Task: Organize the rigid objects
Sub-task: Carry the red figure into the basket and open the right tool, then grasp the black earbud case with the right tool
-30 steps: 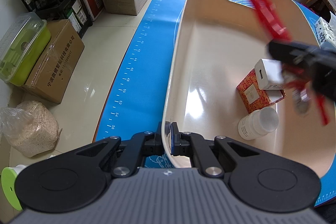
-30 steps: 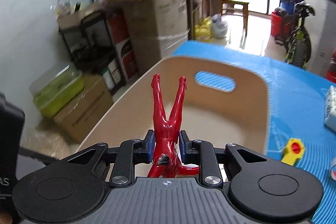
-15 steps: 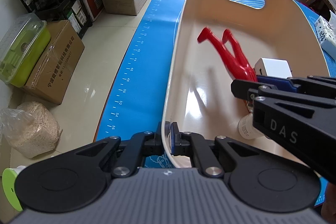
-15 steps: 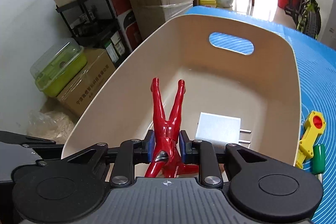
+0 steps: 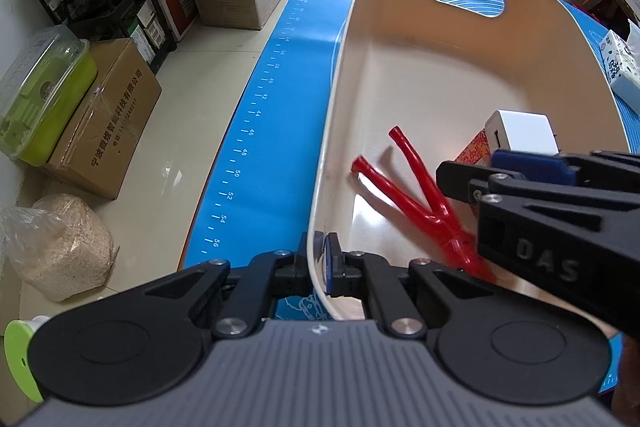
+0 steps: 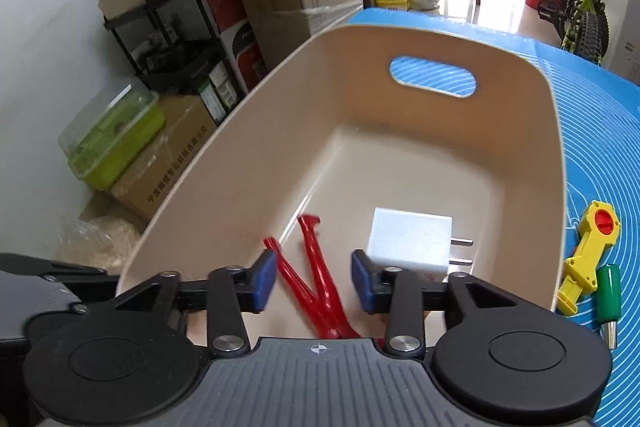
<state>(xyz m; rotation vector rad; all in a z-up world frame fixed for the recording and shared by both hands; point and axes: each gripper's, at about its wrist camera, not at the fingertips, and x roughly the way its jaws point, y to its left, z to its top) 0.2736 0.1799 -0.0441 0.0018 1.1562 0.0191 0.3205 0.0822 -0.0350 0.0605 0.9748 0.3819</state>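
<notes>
A red toy figure [image 6: 316,279] lies on the floor of the beige bin [image 6: 520,163], legs pointing away; it also shows in the left wrist view [image 5: 416,191]. My right gripper [image 6: 314,283] is open above it, blue pads apart on either side, not touching it. My left gripper [image 5: 320,263] is shut on the near rim of the bin [image 5: 324,131]. A white charger [image 6: 408,239] lies in the bin beside the figure, on a red patterned box [image 5: 476,151].
A yellow and red toy tool [image 6: 588,251] and a green-handled tool [image 6: 608,295] lie on the blue mat [image 6: 600,147] right of the bin. A tissue pack [image 5: 620,67] sits at the far right. Cardboard boxes and a shelf stand on the floor left.
My right gripper lowered the red figure into the bin and opened, letting it go. The figure now lies on the bin floor. My left gripper stayed shut on the rim.
</notes>
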